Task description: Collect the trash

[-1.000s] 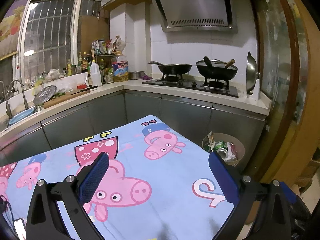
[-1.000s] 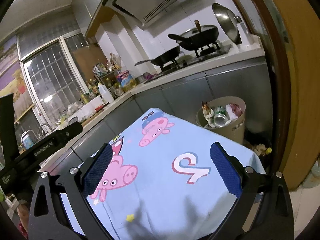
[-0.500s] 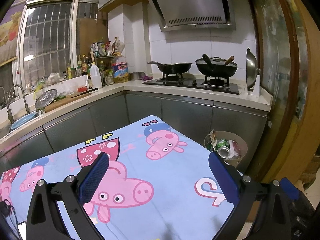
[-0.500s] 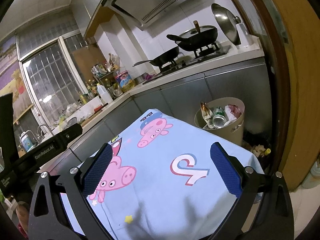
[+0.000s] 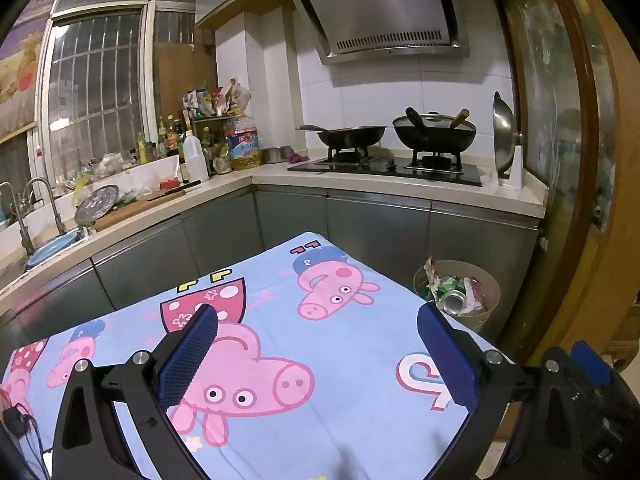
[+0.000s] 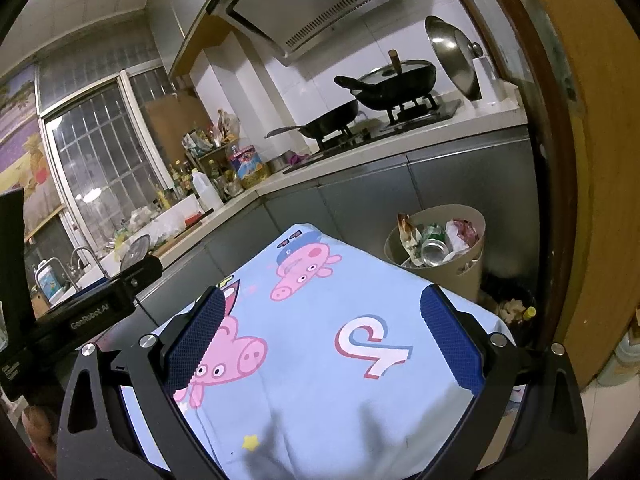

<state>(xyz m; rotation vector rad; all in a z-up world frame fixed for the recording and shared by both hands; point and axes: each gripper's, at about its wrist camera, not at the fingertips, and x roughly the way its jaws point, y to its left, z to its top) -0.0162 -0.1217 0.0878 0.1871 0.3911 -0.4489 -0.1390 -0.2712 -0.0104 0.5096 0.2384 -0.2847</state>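
A beige trash bin (image 5: 486, 285) stands on the floor past the table's far right corner, holding a crushed can (image 5: 454, 303) and wrappers; it also shows in the right wrist view (image 6: 460, 268). My left gripper (image 5: 318, 354) is open and empty above the blue cartoon-pig tablecloth (image 5: 280, 320). My right gripper (image 6: 320, 340) is open and empty above the same cloth (image 6: 320, 312). No loose trash shows on the cloth.
Grey cabinets and a white counter (image 5: 400, 190) wrap behind the table, with two woks on a stove (image 5: 434, 134), bottles and a sink (image 5: 48, 244). A wooden door frame (image 5: 592, 160) is on the right. The left gripper's body (image 6: 80, 312) shows at the right view's left.
Both grippers have drifted slightly; the trash bin sits a little lower and closer in both views. Both stay open and empty.
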